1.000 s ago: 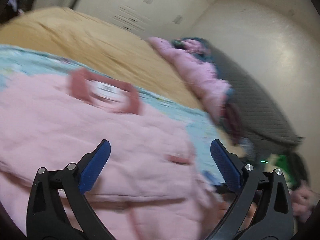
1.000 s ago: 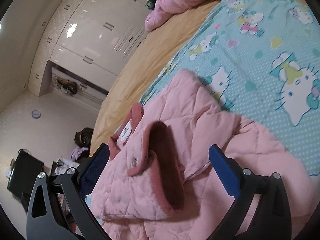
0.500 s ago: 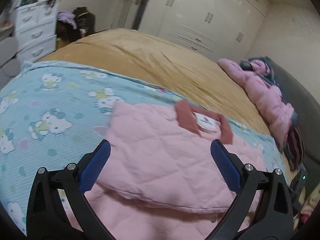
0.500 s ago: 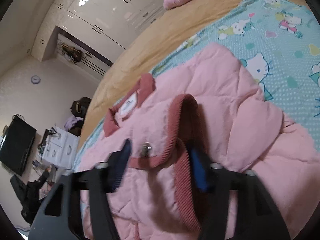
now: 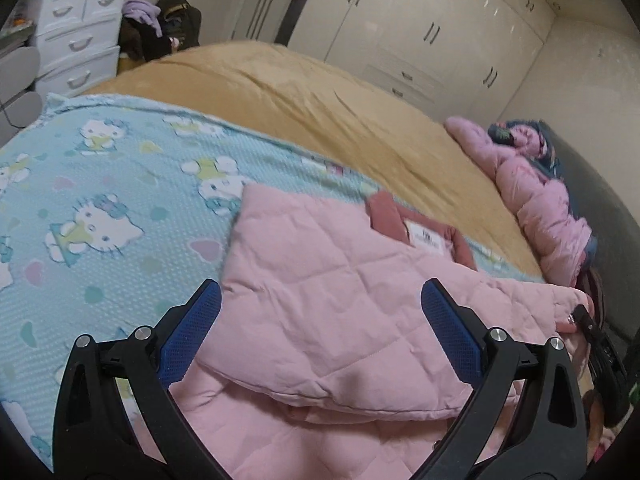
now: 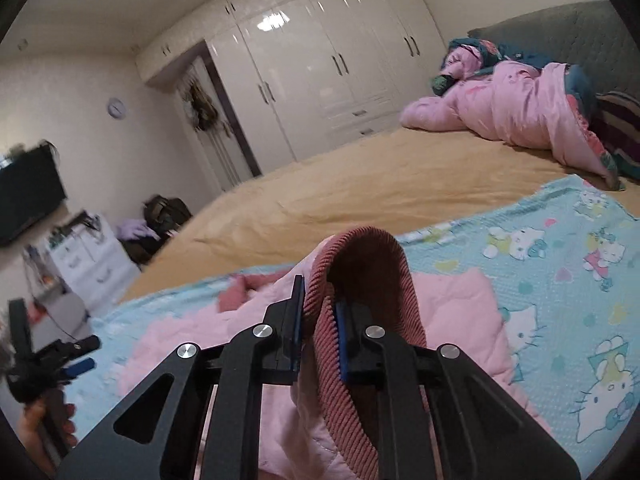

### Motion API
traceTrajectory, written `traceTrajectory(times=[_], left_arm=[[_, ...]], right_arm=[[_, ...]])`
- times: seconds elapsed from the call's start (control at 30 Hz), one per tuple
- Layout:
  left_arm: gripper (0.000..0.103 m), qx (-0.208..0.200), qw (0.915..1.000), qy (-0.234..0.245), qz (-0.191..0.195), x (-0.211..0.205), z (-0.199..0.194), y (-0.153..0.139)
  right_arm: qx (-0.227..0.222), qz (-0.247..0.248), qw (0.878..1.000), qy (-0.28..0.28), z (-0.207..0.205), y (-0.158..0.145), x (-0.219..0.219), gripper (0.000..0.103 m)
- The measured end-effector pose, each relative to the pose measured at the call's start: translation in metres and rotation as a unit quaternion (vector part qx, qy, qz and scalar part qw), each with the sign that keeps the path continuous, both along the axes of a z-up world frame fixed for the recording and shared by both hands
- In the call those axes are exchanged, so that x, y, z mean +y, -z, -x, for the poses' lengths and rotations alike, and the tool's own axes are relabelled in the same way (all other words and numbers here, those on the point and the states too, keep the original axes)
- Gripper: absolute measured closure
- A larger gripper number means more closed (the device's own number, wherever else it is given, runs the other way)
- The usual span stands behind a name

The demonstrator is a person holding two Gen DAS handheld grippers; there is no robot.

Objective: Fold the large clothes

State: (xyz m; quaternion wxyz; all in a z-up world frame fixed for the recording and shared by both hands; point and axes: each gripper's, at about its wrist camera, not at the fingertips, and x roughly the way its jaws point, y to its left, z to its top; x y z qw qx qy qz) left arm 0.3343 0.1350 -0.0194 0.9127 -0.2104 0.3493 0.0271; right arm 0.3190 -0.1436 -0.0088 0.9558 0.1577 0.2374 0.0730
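Note:
A pink quilted jacket (image 5: pixel 320 272) lies on the bed, one side folded over, its dark-pink collar with a white label (image 5: pixel 424 236) toward the far side. My left gripper (image 5: pixel 320 300) hovers open over the folded part, nothing between its blue pads. In the right wrist view the right gripper (image 6: pixel 319 312) is shut on the jacket's dark-pink ribbed cuff (image 6: pixel 360 248), which arches up above the jaws with the sleeve lifted off the jacket (image 6: pixel 460 304). The left gripper (image 6: pixel 72 354) shows small at the left edge of that view, held by a hand.
Under the jacket lies a light-blue cartoon-cat blanket (image 5: pixel 100 200) on a tan bedspread (image 5: pixel 320 100). Pink bedding (image 5: pixel 540 200) is heaped by the grey headboard. White drawers (image 5: pixel 76 40), a dark bag and a wardrobe (image 6: pixel 320 60) stand beyond the bed.
The right gripper went from wide open around the cuff to shut on it, rolled and rose with it. The left gripper swung away from close over the jacket toward its left side.

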Motion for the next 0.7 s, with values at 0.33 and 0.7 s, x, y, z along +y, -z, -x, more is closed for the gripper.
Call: traceTrajectory(times=[0.33, 0.7], left_arm=[[0.009, 0.041, 0.9970, 0.061, -0.024, -0.043, -0.017, 0.027], [0.009, 0.071, 0.9934, 0.075, -0.049, -0.060, -0.023, 0.041]], right_arm=[[0.039, -0.025, 0.999, 0.016, -0.012, 0.030, -0.018, 0.091], [0.081, -0.051, 0.994, 0.050, -0.010, 0.041, -0.025, 0.065]])
